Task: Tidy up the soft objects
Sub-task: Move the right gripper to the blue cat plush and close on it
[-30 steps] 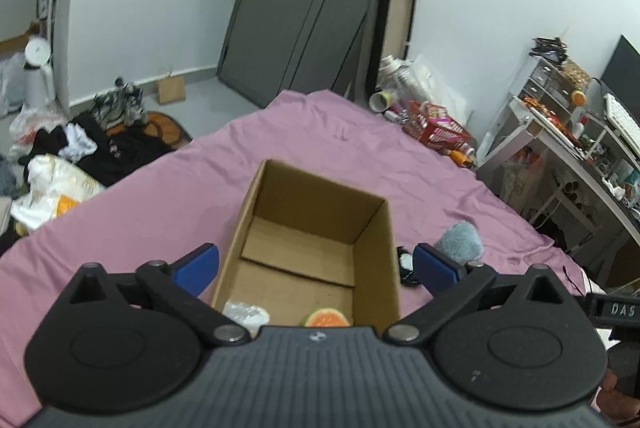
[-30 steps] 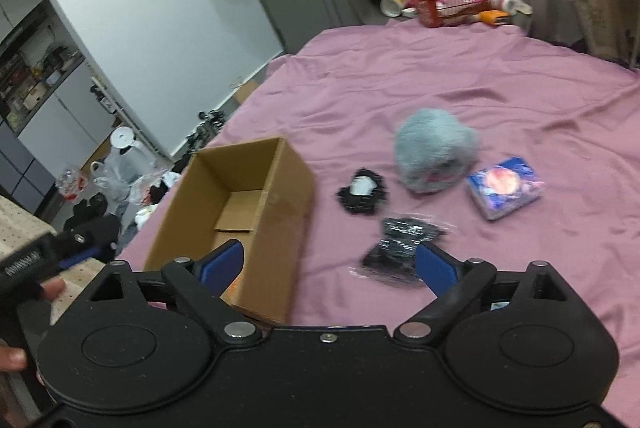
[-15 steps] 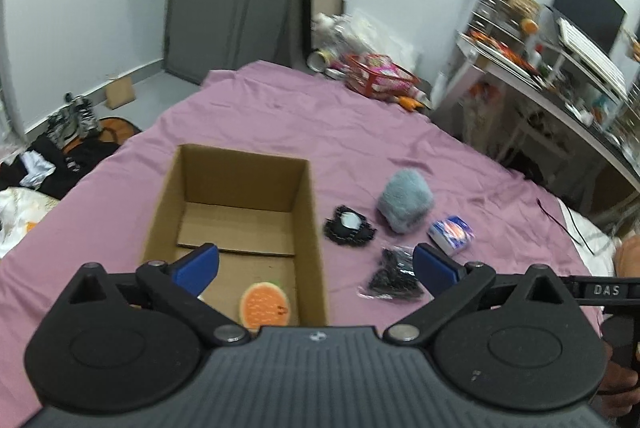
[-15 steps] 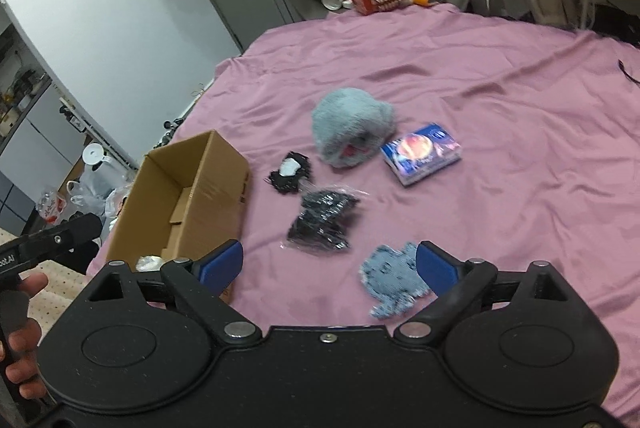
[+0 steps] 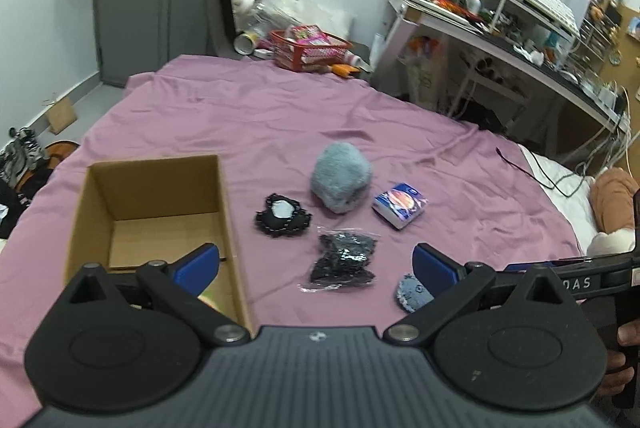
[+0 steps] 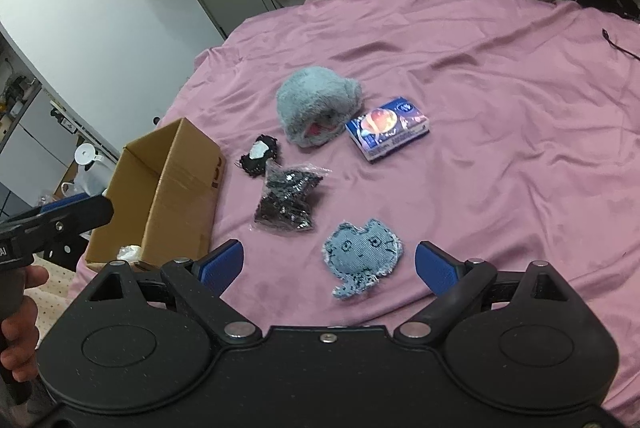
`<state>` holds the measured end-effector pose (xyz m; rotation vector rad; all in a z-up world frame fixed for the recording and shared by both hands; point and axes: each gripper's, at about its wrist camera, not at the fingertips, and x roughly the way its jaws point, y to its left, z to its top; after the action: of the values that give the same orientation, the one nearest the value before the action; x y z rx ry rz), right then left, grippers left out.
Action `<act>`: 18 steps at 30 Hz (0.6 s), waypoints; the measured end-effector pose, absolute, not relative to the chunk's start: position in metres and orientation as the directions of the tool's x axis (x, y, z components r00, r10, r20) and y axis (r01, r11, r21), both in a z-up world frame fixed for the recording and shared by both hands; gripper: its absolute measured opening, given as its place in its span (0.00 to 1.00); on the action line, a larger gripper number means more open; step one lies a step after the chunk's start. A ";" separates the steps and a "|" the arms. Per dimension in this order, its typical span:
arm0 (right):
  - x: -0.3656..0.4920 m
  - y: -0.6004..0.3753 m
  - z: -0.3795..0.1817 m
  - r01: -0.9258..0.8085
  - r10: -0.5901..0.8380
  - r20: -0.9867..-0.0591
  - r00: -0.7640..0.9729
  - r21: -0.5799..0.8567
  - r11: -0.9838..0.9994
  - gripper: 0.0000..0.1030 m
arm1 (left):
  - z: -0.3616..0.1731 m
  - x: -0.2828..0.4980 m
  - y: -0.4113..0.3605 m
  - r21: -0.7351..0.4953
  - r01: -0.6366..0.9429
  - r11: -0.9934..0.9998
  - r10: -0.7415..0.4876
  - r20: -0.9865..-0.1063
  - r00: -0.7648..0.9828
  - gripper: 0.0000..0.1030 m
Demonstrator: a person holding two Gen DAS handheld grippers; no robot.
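Right wrist view: right gripper (image 6: 329, 264) hovering wide, empty, denim cat patch (image 6: 361, 256) lying on pink sheet (image 6: 500, 147) between its fingers. Left gripper (image 5: 316, 264) also gaping wide, gripping nothing, over box (image 5: 152, 203) edge. Farther: black bag (image 6: 288, 199), black patch (image 6: 259, 155) sitting just right of box; fluffy toy (image 6: 316, 103) touching tissue pack (image 6: 388, 133) beyond.

Even indoor light, soft shadows; fisheye warp at edges, slight blur.

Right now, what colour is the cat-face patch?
Faded blue denim, dark stitched face; clearest in the right wrist view.
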<state>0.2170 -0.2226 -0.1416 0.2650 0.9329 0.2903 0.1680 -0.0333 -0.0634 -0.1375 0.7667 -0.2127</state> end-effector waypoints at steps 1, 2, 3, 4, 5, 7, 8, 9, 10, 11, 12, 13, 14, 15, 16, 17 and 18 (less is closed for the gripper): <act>0.218 -0.223 -0.144 -0.128 0.358 -0.747 0.560 0.349 0.928 0.89 | -0.065 0.170 -0.036 -0.204 0.147 0.968 -0.248 -0.673 0.697 0.99; 0.219 -0.224 -0.146 -0.128 0.360 -0.749 0.556 0.351 0.928 0.88 | -0.066 0.173 -0.038 -0.209 0.153 0.966 -0.256 -0.674 0.693 0.99; 0.220 -0.224 -0.147 -0.128 0.361 -0.751 0.553 0.352 0.927 0.87 | -0.068 0.176 -0.039 -0.213 0.160 0.964 -0.264 -0.676 0.688 0.99; 0.221 -0.225 -0.149 -0.129 0.363 -0.751 0.551 0.353 0.927 0.87 | -0.070 0.179 -0.041 -0.216 0.166 0.962 -0.271 -0.679 0.682 0.99; 0.222 -0.225 -0.152 -0.131 0.366 -0.753 0.547 0.355 0.926 0.86 | -0.073 0.182 -0.043 -0.218 0.170 0.961 -0.275 -0.683 0.677 0.99; 0.225 -0.226 -0.157 -0.130 0.368 -0.759 0.537 0.356 0.925 0.83 | -0.078 0.187 -0.048 -0.219 0.178 0.959 -0.281 -0.687 0.670 0.98; 0.227 -0.226 -0.160 -0.128 0.369 -0.764 0.530 0.358 0.925 0.81 | -0.079 0.190 -0.050 -0.220 0.180 0.959 -0.283 -0.686 0.670 0.98; 0.229 -0.225 -0.162 -0.125 0.369 -0.768 0.524 0.359 0.925 0.81 | -0.082 0.193 -0.052 -0.220 0.181 0.959 -0.284 -0.686 0.670 0.97; 0.231 -0.225 -0.165 -0.124 0.367 -0.772 0.519 0.358 0.926 0.81 | -0.084 0.196 -0.053 -0.220 0.184 0.958 -0.286 -0.687 0.668 0.97; 0.233 -0.224 -0.167 -0.126 0.366 -0.775 0.515 0.354 0.927 0.80 | -0.087 0.199 -0.056 -0.221 0.188 0.957 -0.290 -0.690 0.663 0.97; 0.235 -0.223 -0.168 -0.130 0.365 -0.777 0.512 0.351 0.928 0.77 | -0.090 0.203 -0.058 -0.222 0.191 0.956 -0.293 -0.691 0.661 0.97; 0.237 -0.221 -0.170 -0.133 0.367 -0.780 0.507 0.350 0.927 0.76 | -0.093 0.206 -0.061 -0.224 0.192 0.955 -0.295 -0.692 0.658 0.97; 0.239 -0.220 -0.173 -0.134 0.369 -0.783 0.500 0.351 0.927 0.73 | -0.095 0.209 -0.063 -0.224 0.193 0.955 -0.296 -0.695 0.656 0.96; 0.241 -0.220 -0.175 -0.135 0.371 -0.787 0.494 0.352 0.926 0.71 | -0.098 0.212 -0.066 -0.223 0.195 0.955 -0.296 -0.697 0.653 0.96; 0.243 -0.219 -0.177 -0.135 0.372 -0.790 0.488 0.353 0.926 0.71 | -0.102 0.215 -0.068 -0.222 0.198 0.955 -0.297 -0.699 0.651 0.96; 0.246 -0.218 -0.179 -0.136 0.371 -0.792 0.484 0.351 0.926 0.70 | -0.105 0.217 -0.070 -0.223 0.199 0.954 -0.299 -0.700 0.649 0.95; 0.248 -0.218 -0.180 -0.136 0.369 -0.795 0.482 0.348 0.927 0.70 | -0.108 0.219 -0.072 -0.225 0.200 0.954 -0.301 -0.700 0.648 0.95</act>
<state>0.2479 -0.2176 -0.1800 0.2519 1.0252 0.3118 0.2190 -0.0717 -0.1080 -0.1316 0.8187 -0.2854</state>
